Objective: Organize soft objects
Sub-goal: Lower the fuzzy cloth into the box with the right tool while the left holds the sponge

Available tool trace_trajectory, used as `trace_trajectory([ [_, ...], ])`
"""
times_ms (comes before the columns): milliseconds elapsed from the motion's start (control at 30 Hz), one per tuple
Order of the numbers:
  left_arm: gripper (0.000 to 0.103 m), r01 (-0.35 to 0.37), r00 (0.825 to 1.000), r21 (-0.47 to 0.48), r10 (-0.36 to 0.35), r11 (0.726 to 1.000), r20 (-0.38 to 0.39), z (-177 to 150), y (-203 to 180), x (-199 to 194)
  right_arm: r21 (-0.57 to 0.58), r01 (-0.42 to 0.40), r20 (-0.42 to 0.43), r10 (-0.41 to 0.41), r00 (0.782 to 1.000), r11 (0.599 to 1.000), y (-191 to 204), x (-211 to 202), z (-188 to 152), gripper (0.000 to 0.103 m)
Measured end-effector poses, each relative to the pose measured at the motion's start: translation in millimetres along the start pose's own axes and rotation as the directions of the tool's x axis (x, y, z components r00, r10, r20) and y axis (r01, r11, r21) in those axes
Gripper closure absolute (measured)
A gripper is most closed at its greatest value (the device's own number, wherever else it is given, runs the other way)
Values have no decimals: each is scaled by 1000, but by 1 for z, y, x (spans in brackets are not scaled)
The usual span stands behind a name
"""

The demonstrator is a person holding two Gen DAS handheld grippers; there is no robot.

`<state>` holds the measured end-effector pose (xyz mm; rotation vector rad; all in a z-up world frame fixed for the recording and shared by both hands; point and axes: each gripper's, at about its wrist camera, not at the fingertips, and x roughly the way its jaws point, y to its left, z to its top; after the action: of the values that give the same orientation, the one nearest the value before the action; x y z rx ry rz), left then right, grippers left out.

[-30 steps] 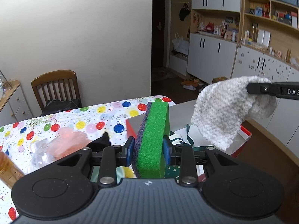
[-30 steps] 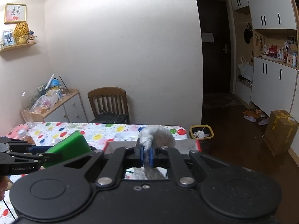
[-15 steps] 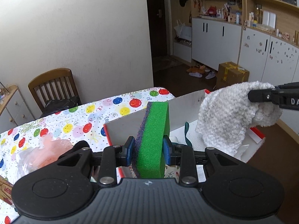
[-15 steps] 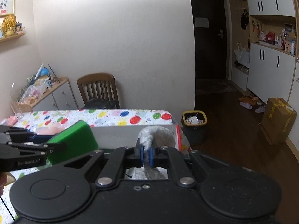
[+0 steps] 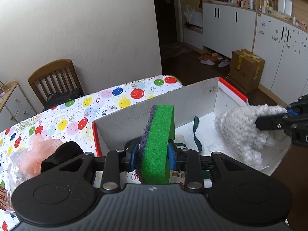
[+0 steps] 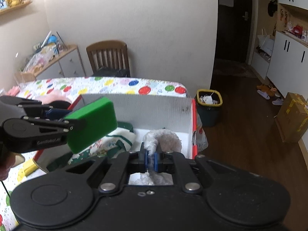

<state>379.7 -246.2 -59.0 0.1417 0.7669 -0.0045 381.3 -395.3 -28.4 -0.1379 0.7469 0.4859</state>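
My left gripper (image 5: 153, 156) is shut on a green sponge (image 5: 157, 142) with a purple scouring side, held upright over the left part of an open white box with red edges (image 5: 184, 98). It also shows in the right wrist view (image 6: 92, 123). My right gripper (image 6: 151, 158) is shut on a fluffy white cloth (image 6: 163, 136), which hangs over the right part of the box (image 6: 150, 105). The cloth also shows in the left wrist view (image 5: 242, 132). A green-trimmed printed cloth (image 6: 113, 140) lies inside the box.
The box stands on a table with a balloon-print cover (image 5: 77, 111). A pink mesh puff (image 5: 36, 154) and a black item (image 5: 65, 152) lie left of the box. A wooden chair (image 6: 107, 57) stands behind the table. A bin (image 6: 208, 104) stands past the table's end.
Both grippers have come down and forward over the open box with their loads. The sponge and the white cloth now hang lower, within the box's walls.
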Motion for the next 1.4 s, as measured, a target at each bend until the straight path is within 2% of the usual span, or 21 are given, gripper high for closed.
trace_trajectory([
  [267, 72, -9, 997, 10, 10, 1000, -79, 0, -4, 26, -24, -24, -97, 21, 995, 999, 3, 20, -2, 97],
  [500, 72, -6, 990, 19, 9, 1000, -138, 0, -8, 43, -43, -46, -147, 39, 988, 998, 5, 32, -7, 97],
  [867, 70, -3, 986, 6, 4, 1000, -168, -4, -8, 50, -61, -69, -212, 55, 976, 996, 8, 39, -9, 96],
  [1033, 61, -12, 984, 33, 17, 999, -178, -6, -11, 49, -59, -59, -221, 45, 974, 997, 6, 38, -11, 95],
  [1167, 36, -1, 986, 24, 5, 1000, -170, -10, -10, 44, -65, -43, -225, 27, 974, 997, 7, 35, -12, 92],
  [1333, 34, 12, 991, 3, -12, 1000, -133, -9, -8, 32, -72, -34, -217, 17, 976, 997, 9, 30, -12, 84],
  [1400, 34, 10, 992, 0, -9, 1000, -122, -9, -7, 27, -73, -30, -210, 14, 978, 997, 10, 28, -12, 76],
])
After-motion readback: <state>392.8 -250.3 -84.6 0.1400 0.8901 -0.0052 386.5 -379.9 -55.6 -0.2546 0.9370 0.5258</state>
